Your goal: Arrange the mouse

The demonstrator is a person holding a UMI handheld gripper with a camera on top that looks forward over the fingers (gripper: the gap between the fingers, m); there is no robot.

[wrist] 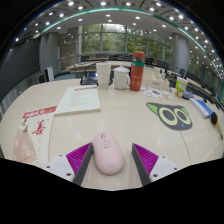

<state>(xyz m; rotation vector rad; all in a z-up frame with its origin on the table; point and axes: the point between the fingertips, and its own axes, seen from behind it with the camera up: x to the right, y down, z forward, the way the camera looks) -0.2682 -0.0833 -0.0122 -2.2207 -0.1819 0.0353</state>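
Open book [78, 99] — cat-face mat [172, 116] — cups [121, 77]

Hand-held gripper [107, 160] finger bases cut off below; far desk clutter [190, 92] too small to identify.

No words or numbers can be read anywhere. A booklet [38, 122] on the left side of the table [110, 120] has red marks on its cover, but they are too small to read. A paper [78, 98] farther back looks blank.
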